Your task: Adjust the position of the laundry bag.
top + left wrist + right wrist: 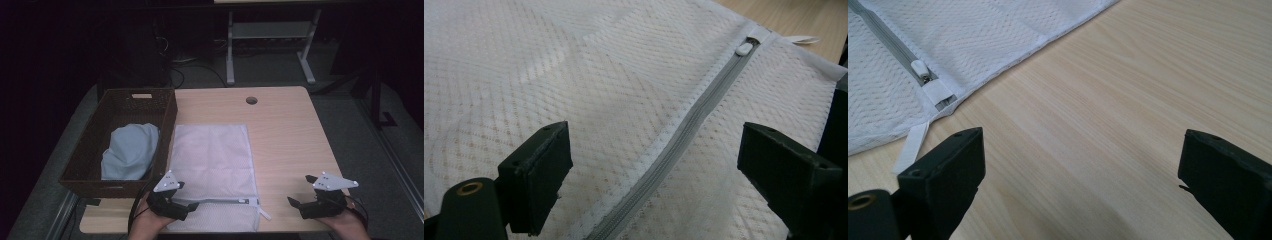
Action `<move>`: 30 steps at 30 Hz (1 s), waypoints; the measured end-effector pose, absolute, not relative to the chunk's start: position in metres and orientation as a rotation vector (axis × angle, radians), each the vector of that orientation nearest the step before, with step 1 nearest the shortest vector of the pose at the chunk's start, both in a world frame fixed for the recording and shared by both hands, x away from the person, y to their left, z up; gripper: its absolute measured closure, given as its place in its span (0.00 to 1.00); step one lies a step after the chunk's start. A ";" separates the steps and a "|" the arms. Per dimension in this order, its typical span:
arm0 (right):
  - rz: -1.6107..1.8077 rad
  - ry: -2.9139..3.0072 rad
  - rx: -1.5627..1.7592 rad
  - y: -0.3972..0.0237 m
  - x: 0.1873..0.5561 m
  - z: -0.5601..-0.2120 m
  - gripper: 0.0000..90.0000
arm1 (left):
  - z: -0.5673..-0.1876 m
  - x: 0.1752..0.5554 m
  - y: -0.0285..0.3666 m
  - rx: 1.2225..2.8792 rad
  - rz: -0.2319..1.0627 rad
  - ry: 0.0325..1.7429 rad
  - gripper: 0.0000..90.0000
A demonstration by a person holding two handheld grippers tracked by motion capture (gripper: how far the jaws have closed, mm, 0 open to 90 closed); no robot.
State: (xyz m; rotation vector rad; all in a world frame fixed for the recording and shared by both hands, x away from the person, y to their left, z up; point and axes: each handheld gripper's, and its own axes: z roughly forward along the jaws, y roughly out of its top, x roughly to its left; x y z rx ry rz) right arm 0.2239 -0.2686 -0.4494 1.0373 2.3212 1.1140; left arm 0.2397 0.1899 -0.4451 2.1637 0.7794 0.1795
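Woven brown, the basket (90, 150) stood at the table's (290, 135) nine o'clock side and held a pale blue cloth (131, 151). Just beside it, toward three o'clock, the white mesh laundry bag (212, 160) lay flat on the wood, its grey zipper (225, 202) running along the six o'clock edge with the pull (744, 48) at the closed end. The left gripper (187, 207) hovered over that zipper near seven o'clock, jaws spread wide, nothing pinched. At five o'clock the right gripper (295, 202) was over bare table, well apart from the bag, jaws likewise spread and empty.
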 end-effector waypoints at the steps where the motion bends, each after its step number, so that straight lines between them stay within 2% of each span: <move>1: 1.112 2.322 1.038 -0.268 0.224 -0.449 0.05 | -0.445 0.240 0.190 2.165 0.181 0.780 0.15; 17: 1.119 2.324 1.054 -0.273 0.226 -0.451 0.06 | -0.440 0.250 0.179 2.167 0.184 0.791 0.18; 18: 1.122 2.322 1.065 -0.273 0.226 -0.451 0.06 | -0.438 0.251 0.176 2.161 0.190 0.787 0.23; 21: 1.119 2.319 1.059 -0.272 0.224 -0.450 0.06 | -0.436 0.253 0.171 2.157 0.192 0.802 0.28; 23: 1.119 2.318 1.055 -0.271 0.224 -0.450 0.06 | -0.434 0.252 0.167 2.157 0.202 0.806 0.37; 27: 1.116 2.320 1.053 -0.270 0.223 -0.450 0.06 | -0.432 0.255 0.163 2.160 0.213 0.820 0.44; 28: 1.119 2.321 1.057 -0.270 0.224 -0.450 0.06 | -0.432 0.258 0.161 2.155 0.213 0.830 0.52; 30: 1.118 2.322 1.056 -0.270 0.224 -0.450 0.06 | -0.431 0.261 0.158 2.155 0.214 0.835 0.56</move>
